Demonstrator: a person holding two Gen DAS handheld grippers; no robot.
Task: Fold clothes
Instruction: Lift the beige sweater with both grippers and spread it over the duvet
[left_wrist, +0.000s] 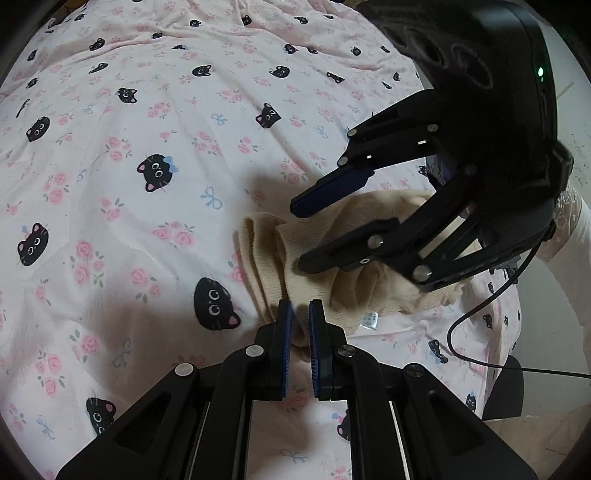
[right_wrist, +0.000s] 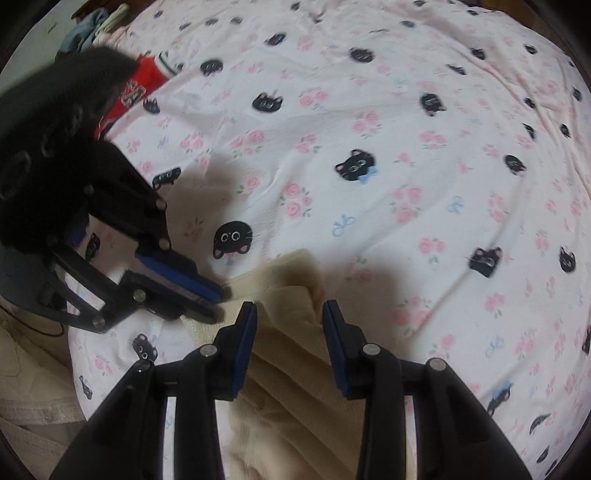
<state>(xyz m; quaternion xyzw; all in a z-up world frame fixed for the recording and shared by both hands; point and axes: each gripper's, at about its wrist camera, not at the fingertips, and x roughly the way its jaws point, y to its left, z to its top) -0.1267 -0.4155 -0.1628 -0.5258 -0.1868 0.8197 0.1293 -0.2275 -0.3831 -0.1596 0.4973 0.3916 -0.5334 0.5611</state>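
A cream knit garment (left_wrist: 266, 240) (right_wrist: 288, 369) lies bunched in folds on the pink cat-print bed sheet (left_wrist: 147, 110) (right_wrist: 406, 147). Its white label (left_wrist: 369, 319) shows near one edge. My left gripper (left_wrist: 301, 306) (right_wrist: 221, 302) is shut, with a fold of the cream fabric pinched between its blue pads at the garment's edge. My right gripper (left_wrist: 299, 236) (right_wrist: 290, 306) points steeply down over the garment's middle. Its jaws stand apart with the knit beneath and between them, and the pads do not press on it.
A red garment (right_wrist: 144, 81) and a heap of other clothes (right_wrist: 92, 26) lie at the sheet's far left corner. More beige cloth (right_wrist: 29, 387) sits at the lower left. A black cable (left_wrist: 480, 310) trails from the right gripper, beside a person's pale sleeve (left_wrist: 569, 229).
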